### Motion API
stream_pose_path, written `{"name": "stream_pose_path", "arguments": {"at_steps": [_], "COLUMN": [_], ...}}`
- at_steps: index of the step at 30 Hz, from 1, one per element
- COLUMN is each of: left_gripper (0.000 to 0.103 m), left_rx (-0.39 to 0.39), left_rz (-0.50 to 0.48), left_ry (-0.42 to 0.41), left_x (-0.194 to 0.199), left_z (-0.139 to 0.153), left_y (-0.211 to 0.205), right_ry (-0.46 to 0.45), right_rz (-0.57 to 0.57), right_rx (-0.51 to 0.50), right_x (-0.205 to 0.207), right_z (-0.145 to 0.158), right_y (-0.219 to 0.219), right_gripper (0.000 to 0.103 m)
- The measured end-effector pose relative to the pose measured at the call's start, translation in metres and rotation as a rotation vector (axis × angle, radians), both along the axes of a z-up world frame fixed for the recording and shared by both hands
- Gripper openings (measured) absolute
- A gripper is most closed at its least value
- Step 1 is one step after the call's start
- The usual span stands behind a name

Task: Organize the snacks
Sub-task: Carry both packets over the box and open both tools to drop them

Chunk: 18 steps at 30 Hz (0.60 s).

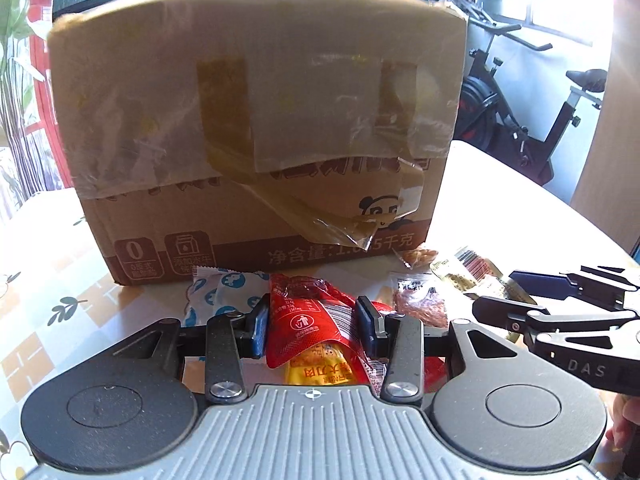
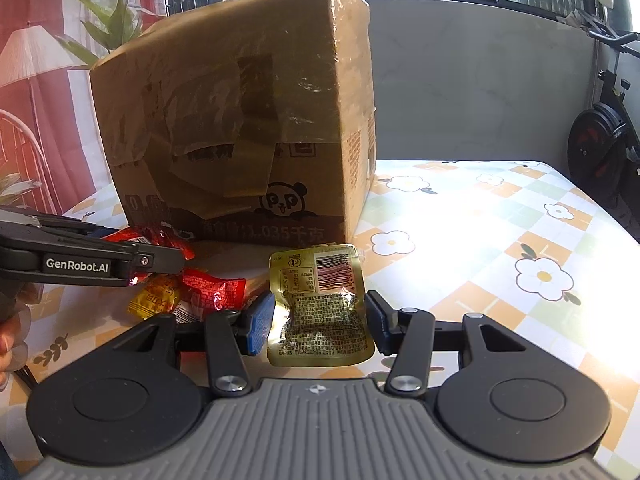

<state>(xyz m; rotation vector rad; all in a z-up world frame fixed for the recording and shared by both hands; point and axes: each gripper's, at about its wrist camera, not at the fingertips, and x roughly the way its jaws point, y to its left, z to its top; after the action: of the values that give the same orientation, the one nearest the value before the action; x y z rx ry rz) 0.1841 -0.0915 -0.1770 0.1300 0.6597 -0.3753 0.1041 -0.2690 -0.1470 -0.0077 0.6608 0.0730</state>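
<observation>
My left gripper (image 1: pixel 314 320) is shut on a red snack packet (image 1: pixel 304 320), which is pinched between the blue pads in front of a tall taped cardboard box (image 1: pixel 256 120). My right gripper (image 2: pixel 320 320) is shut on a gold foil packet (image 2: pixel 320 312) with a barcode, held just above the table. In the right wrist view the left gripper (image 2: pixel 152 246) comes in from the left with the red packet (image 2: pixel 160 238). In the left wrist view the right gripper (image 1: pixel 508 294) comes in from the right beside the gold packet (image 1: pixel 468 268).
Loose snacks lie by the foot of the box: a blue-and-white packet (image 1: pixel 224 288), a brown one (image 1: pixel 420 304), and red and yellow packets (image 2: pixel 192 296). The table has a flower-patterned cloth (image 2: pixel 520 240). An exercise bike (image 1: pixel 520 112) stands beyond the table's far right edge.
</observation>
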Motion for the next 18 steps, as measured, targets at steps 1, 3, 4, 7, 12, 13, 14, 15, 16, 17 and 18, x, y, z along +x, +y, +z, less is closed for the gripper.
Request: {"name": "stream_pose_path", "arguments": {"at_steps": [1, 3, 4, 7, 12, 13, 14, 15, 16, 17, 18], "left_gripper": [0.045, 0.045, 0.045, 0.045, 0.045, 0.045, 0.045, 0.045, 0.045, 0.045, 0.045], "left_rx": [-0.003, -0.007, -0.009, -0.017, -0.034, -0.037, -0.041, -0.044, -0.049, -0.054, -0.059], "left_rz": [-0.001, -0.001, -0.001, 0.002, 0.016, 0.018, 0.020, 0.023, 0.025, 0.027, 0.032], "left_ry": [-0.004, -0.009, -0.011, -0.021, -0.049, -0.056, -0.061, -0.066, -0.070, -0.075, -0.085], "left_x": [-0.001, -0.004, -0.007, -0.016, -0.029, -0.031, -0.033, -0.035, -0.036, -0.038, -0.040], "left_z": [0.001, 0.003, 0.005, 0.011, 0.024, 0.027, 0.029, 0.031, 0.034, 0.036, 0.039], "left_y": [0.000, 0.001, 0.004, 0.014, 0.030, 0.033, 0.036, 0.038, 0.042, 0.045, 0.048], "right_ry": [-0.002, -0.004, -0.008, -0.024, -0.050, -0.055, -0.060, -0.066, -0.072, -0.079, -0.086], "right_rz": [0.000, 0.003, 0.008, 0.025, 0.049, 0.053, 0.058, 0.063, 0.066, 0.070, 0.072], "right_rx": [-0.003, 0.002, -0.002, -0.011, -0.008, -0.008, -0.008, -0.008, -0.008, -0.008, -0.007], "right_x": [-0.001, -0.003, -0.004, -0.008, -0.012, -0.012, -0.013, -0.013, -0.014, -0.015, -0.015], "right_z": [0.001, 0.004, 0.006, 0.012, 0.023, 0.025, 0.027, 0.030, 0.032, 0.034, 0.037], "right_y": [0.001, 0.004, 0.005, 0.012, 0.022, 0.023, 0.026, 0.028, 0.030, 0.031, 0.032], "right_gripper": [0.051, 0.051, 0.051, 0.051, 0.051, 0.051, 0.051, 0.051, 0.051, 0.051, 0.051]}}
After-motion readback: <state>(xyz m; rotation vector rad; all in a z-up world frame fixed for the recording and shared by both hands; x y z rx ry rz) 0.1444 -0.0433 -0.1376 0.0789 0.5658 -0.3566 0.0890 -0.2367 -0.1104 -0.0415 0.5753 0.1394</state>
